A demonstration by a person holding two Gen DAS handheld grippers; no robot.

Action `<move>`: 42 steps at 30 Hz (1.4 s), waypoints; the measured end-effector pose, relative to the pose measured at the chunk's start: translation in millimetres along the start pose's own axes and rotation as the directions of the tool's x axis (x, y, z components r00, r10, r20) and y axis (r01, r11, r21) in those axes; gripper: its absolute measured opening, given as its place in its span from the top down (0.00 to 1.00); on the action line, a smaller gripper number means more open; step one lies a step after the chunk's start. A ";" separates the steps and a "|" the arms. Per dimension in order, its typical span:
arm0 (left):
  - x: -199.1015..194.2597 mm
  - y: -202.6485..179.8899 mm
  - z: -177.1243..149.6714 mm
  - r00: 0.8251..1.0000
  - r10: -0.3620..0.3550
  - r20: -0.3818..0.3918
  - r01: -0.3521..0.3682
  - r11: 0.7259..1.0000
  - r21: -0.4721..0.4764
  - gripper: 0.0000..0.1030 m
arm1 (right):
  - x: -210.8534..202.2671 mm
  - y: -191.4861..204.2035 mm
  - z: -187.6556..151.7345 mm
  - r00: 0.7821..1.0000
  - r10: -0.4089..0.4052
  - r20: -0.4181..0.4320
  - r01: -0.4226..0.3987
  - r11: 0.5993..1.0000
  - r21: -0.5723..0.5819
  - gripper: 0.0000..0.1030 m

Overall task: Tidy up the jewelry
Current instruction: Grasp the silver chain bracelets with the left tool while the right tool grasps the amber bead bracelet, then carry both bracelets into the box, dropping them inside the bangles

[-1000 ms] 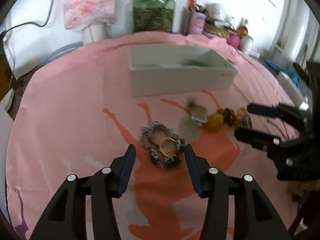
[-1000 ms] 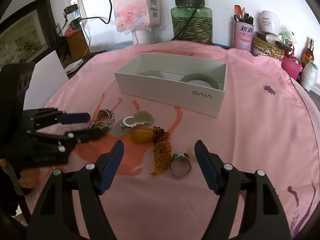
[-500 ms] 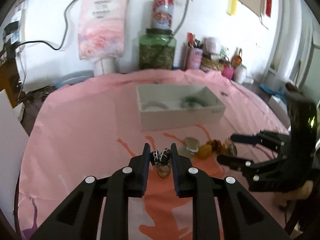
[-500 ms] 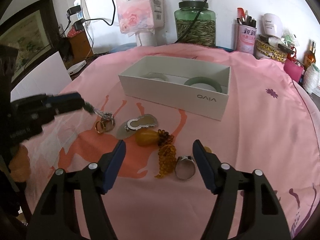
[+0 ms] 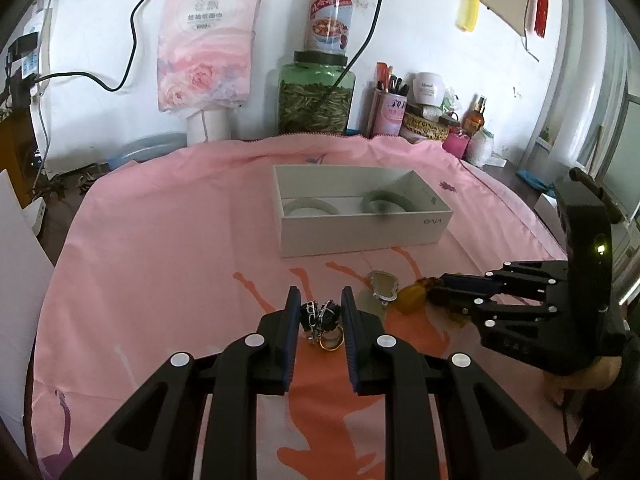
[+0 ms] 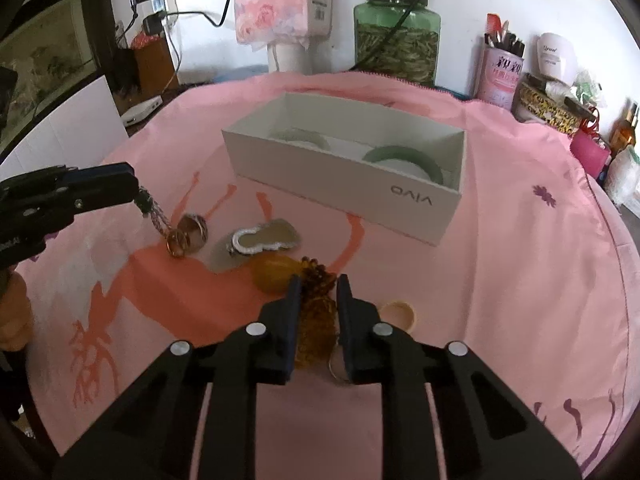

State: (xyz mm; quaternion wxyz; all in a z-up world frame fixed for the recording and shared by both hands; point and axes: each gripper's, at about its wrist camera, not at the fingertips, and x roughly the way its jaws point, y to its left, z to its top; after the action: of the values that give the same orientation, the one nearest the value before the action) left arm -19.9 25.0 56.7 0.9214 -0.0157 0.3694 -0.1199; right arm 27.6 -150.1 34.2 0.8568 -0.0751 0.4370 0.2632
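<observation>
Left gripper [image 5: 320, 312] jaws clamped on braided chain [image 6: 154, 214]; right gripper [image 6: 316, 300] jaws narrowly astride amber bead strand [image 6: 316, 312], grip unconfirmed.

One white box [image 6: 352, 184] sits mid-frame, with two bangles inside: a pale one [image 6: 302, 138] and a green one [image 6: 404, 158]. Below it lie one silver gourd pendant [image 6: 264, 240], one amber bead string [image 6: 312, 308], one silver ring [image 6: 338, 364] and one small cream cap [image 6: 398, 314]. Two grippers show: left [image 5: 320, 308], right [image 6: 316, 292]. At the top stand one green jar [image 6: 396, 40] and one pink cup [image 6: 498, 78]
</observation>
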 end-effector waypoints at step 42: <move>51.2 -26.6 101.8 0.999 0.023 0.034 -0.023 1.000 0.002 0.80 | -40.9 -44.2 98.3 0.967 -0.030 0.255 -0.006 0.990 0.140 0.85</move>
State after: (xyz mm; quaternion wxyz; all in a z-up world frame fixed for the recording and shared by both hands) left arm 80.0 -18.7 99.2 0.9289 -0.0123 0.3536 -0.1093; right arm 100.5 -168.2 121.6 0.9108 0.0171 0.3396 0.2342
